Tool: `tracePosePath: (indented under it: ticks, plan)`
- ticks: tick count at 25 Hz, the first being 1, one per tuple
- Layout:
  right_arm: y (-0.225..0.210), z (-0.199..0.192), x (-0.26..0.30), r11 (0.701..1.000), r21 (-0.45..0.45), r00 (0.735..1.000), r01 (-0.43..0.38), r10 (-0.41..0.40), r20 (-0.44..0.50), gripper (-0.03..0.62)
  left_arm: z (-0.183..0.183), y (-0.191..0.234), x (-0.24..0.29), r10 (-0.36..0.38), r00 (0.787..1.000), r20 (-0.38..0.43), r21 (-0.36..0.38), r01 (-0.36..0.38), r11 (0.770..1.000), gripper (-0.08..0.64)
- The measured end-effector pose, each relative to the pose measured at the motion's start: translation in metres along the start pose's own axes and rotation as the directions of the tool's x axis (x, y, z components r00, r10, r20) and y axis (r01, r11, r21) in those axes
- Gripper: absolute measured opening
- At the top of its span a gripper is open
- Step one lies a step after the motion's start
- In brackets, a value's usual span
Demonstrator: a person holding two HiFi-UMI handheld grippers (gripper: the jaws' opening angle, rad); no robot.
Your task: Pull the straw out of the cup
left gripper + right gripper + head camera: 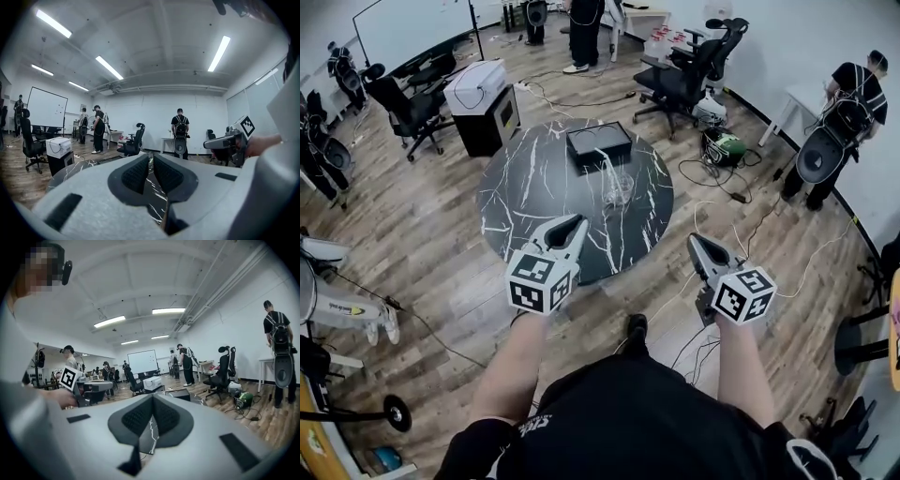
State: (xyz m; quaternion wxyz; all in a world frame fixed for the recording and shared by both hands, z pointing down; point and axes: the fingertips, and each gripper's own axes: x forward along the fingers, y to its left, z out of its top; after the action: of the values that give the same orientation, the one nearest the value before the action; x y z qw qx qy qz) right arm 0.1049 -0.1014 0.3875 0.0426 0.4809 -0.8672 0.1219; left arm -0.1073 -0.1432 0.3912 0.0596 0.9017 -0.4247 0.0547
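Likely light, slick straw (607, 171) in fragile clear cup (620, 190), bench (517, 192) centre; pinch its top. Left gripper (579, 223) barely spread, right gripper (694, 240) pressed together.

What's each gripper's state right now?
Left gripper: slightly open, empty.
Right gripper: closed, empty.

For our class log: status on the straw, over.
Left gripper barely open, right gripper shut, both empty. Straw in cup on table, untouched. Black box beyond cup, not blocking.
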Motion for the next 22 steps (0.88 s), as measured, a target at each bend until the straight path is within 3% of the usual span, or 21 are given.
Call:
tracePosePath:
  ticks: [13,22]
  plan:
    - [-0.119,0.01,0.106,0.994,0.055,0.992,-0.096,0.1,-0.076,0.006,0.015,0.04,0.149,0.032,0.998,-0.049,-0.031,-0.034,0.999,0.125]
    - [-0.174,0.01,0.148,0.984,0.079,0.98,-0.158,0.166,-0.109,0.006,0.005,0.058,0.208,0.086,0.993,-0.083,-0.065,-0.091,0.994,0.159]
